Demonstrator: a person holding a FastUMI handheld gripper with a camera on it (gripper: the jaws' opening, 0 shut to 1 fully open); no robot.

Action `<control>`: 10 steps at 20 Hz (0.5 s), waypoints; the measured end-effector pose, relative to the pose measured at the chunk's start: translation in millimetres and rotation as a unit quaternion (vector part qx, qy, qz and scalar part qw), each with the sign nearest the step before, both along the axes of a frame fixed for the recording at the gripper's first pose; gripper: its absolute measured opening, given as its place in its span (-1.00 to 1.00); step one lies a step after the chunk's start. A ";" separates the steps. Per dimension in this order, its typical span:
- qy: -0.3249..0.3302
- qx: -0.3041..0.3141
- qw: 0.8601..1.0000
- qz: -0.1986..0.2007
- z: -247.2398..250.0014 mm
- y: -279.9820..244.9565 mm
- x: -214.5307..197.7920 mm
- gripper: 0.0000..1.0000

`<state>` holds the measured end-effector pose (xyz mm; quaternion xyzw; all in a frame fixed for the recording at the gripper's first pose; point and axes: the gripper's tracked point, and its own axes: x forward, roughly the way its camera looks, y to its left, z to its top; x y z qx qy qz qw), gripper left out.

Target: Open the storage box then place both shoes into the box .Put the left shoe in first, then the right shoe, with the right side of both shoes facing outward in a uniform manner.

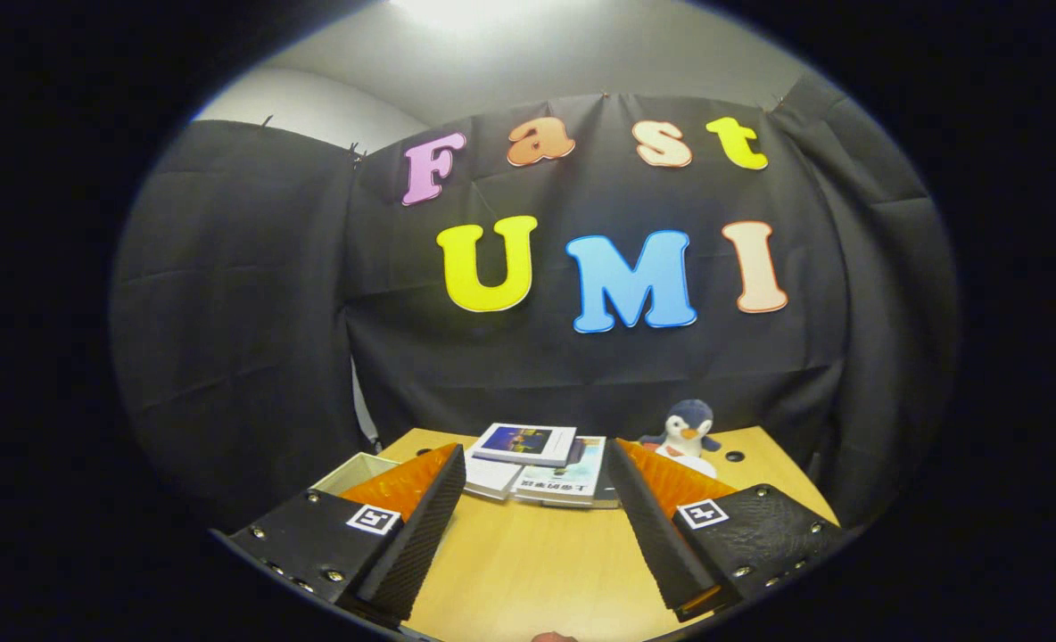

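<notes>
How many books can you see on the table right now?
3, stacked beyond the open gripper: top book, a white book underneath beside the left finger, and a pale blue book toward the right finger. More may lie hidden below.

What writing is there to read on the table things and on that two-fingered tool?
Books: print on a cover, too small and blurred to read.
Fingers: a square black-and-white marker on each, no words.
Toy penguin: none.
The gripper is open, books just beyond its fingers.
</notes>
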<state>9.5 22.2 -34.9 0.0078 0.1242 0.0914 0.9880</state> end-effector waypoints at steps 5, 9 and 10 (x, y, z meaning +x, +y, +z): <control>-0.023 0.008 0.999 -0.026 5.6 -26.2 -4.7 0.95; -0.028 0.016 0.999 -0.032 8.3 -33.7 -0.4 0.94; -0.030 0.016 0.999 -0.031 10.2 -33.4 0.5 0.94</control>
